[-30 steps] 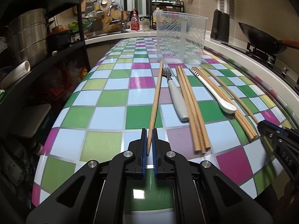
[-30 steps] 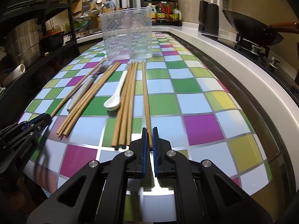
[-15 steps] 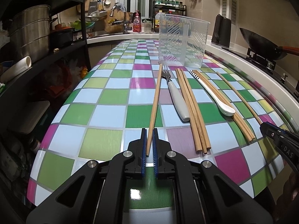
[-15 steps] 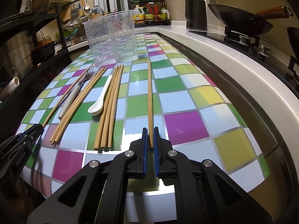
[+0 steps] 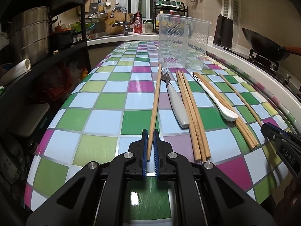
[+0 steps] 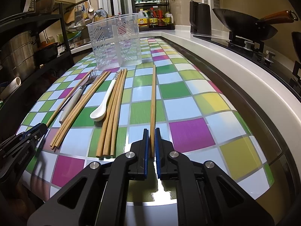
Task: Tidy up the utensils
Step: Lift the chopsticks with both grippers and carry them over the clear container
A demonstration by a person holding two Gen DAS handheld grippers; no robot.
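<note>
We hold two grippers low over a table [image 5: 105, 101] covered in a checked cloth of green, blue, pink and purple squares. Our left gripper [image 5: 150, 146] is clamped narrow on the near end of a single wooden chopstick [image 5: 155, 101], which runs straight ahead from between the blue pads toward a clear plastic holder [image 5: 183, 43] standing upright at the far end of the table. Our right gripper [image 6: 152, 145] is likewise closed tight on the near end of another lone chopstick [image 6: 153, 98], the rightmost of the row, which also points toward the holder [image 6: 115, 43]. Between the two gripped sticks the other utensils lie side by side on the cloth, all lengthwise: a fork [image 5: 175, 101] with a pale grey handle just beside the left stick, its tines toward the holder; then a bundle of three chopsticks [image 5: 191, 113]; then a white spoon [image 5: 216, 98] with a striped handle end, its bowl toward us; and touching it, a second bundle of three chopsticks [image 6: 113, 113]. In the left view the tip of the right gripper shows at the right edge; in the right view the left one shows at the lower left. A dark wok [image 6: 244, 24] sits on the stove to the right, beyond the white counter edge.
</note>
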